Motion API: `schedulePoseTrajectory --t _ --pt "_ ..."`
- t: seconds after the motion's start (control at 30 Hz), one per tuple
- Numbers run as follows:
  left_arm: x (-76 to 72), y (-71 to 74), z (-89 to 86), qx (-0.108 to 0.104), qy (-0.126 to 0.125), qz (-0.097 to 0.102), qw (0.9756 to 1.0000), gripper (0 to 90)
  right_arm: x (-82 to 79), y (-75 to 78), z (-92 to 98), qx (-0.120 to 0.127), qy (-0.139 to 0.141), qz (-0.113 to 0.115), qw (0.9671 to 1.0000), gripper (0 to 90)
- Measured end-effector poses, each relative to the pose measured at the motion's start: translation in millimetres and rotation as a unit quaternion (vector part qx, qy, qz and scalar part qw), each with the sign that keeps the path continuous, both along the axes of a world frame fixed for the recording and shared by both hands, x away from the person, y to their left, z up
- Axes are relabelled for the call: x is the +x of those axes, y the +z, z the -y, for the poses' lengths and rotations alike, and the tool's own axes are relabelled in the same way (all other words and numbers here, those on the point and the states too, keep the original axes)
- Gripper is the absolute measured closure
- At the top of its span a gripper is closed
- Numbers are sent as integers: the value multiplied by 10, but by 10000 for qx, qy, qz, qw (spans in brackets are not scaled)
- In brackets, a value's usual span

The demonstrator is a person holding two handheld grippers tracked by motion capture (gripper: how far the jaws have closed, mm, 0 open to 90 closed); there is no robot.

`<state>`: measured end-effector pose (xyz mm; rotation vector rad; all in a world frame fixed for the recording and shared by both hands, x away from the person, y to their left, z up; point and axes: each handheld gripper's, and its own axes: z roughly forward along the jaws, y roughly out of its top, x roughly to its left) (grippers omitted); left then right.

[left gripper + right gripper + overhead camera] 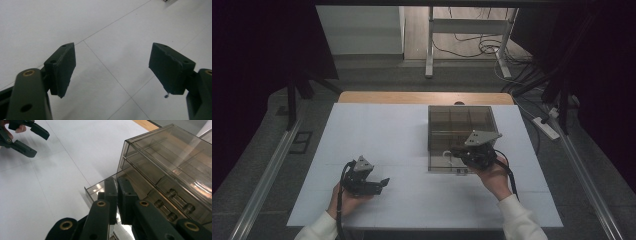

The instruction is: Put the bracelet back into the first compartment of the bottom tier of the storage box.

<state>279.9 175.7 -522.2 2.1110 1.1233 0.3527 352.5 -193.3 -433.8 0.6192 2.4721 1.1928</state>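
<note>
Left gripper (384,182): matte black jaws spread wide, only smooth white table (105,22) with thin seams between them. Right gripper (117,195): jaws pressed nearly together at the front edge of a drawer (100,188), slid partway out of the smoky, translucent plastic drawer box (460,131), square and glossy, just ahead of the jaws.

One smoked plastic drawer box (462,131), two tools, one white table (377,130).
</note>
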Motion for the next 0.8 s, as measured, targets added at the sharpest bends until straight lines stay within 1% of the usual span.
schedulePoseTrajectory --t 0.4,0.63,0.8 --pt "0 -1 4 15 -11 4 10000 227 51 -30 -109 -19 54 5 10000 855" --pt "0 -3 3 21 -11 5 10000 227 68 -64 -194 -58 122 -41 9999 854" --pt "-1 -1 4 22 -19 6 10000 227 79 -74 -254 -108 159 -1 9998 854"
